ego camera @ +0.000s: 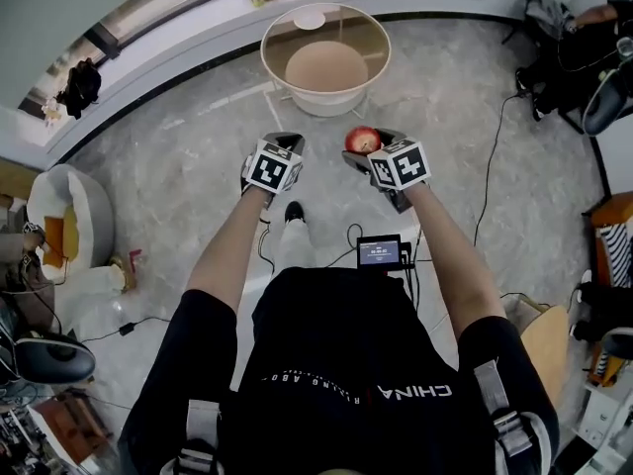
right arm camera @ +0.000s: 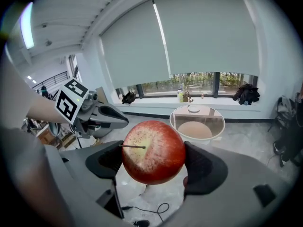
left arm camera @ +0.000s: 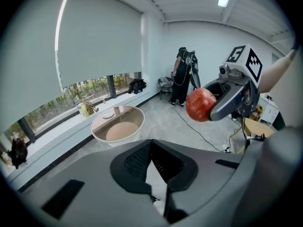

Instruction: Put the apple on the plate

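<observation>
Apple (right arm camera: pixel 154 151): clamped between the pads of my right gripper (right arm camera: pixel 154 163), held over open floor (ego camera: pixel 198 156), well short of the round glass table (ego camera: pixel 272 62). Plate (ego camera: pixel 310 18): near the table's far rim. Left gripper (left arm camera: pixel 151 145): jaws together, empty, level beside my right one.

Both bare forearms stretch forward in the head view, the left forearm (ego camera: pixel 229 250) angling toward 1 o'clock, the right forearm (ego camera: pixel 450 250) toward 11 o'clock; the left gripper (ego camera: pixel 282 144) has its jaws pressed together with nothing between them; the right gripper (ego camera: pixel 368 146), just beside it at 3 o'clock, clamps the apple (right arm camera: pixel 154 151) between both jaws.
</observation>
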### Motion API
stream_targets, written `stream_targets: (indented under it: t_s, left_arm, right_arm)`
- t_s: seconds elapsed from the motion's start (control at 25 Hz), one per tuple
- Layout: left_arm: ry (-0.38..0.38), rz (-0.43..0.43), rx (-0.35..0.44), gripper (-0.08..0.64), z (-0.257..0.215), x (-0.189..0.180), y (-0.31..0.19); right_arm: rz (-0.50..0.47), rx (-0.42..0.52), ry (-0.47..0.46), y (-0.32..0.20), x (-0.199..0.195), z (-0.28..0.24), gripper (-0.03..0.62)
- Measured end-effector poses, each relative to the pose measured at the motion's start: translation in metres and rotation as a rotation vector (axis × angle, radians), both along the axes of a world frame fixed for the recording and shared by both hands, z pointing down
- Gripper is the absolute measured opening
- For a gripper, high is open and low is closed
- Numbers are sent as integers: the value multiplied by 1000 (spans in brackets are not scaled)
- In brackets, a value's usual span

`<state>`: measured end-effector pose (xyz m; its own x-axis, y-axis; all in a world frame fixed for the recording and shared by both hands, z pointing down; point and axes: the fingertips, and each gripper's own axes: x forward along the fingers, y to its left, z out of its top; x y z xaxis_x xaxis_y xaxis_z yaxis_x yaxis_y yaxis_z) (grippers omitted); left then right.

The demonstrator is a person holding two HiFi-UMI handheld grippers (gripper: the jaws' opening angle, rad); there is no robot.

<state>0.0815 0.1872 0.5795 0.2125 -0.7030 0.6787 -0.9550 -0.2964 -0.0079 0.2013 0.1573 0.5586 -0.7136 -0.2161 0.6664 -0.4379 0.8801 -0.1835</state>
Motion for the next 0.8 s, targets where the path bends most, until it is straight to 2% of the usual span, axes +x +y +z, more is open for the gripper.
stream_targets:
  t_s: [0.08, 0.2, 0.36, 0.48, 0.6, 0.8]
  left_arm:
    - [2, 10, -35, 17, 15, -40, -21]
    - [53, 22, -68, 17, 21, -94, -55]
    - [80, 75, -48, 17, 18, -159, -98]
    - [80, 87, -73, 17, 26, -198, -113]
    - [74, 78, -82, 17, 29, -227, -132]
    - [87, 89, -73, 17, 19, -245, -171]
  right_arm:
    - [5, -12, 4, -17, -37, 5, 411]
    - [-4, -10, 52, -47, -84, 4, 412]
    - [114, -36, 64, -101, -136, -2, 411]
    - [141, -50, 72, -114, -166, 4, 411]
    - [143, -47, 98, -129, -184, 8, 411]
    - [183, -66, 90, -174, -210, 3, 411]
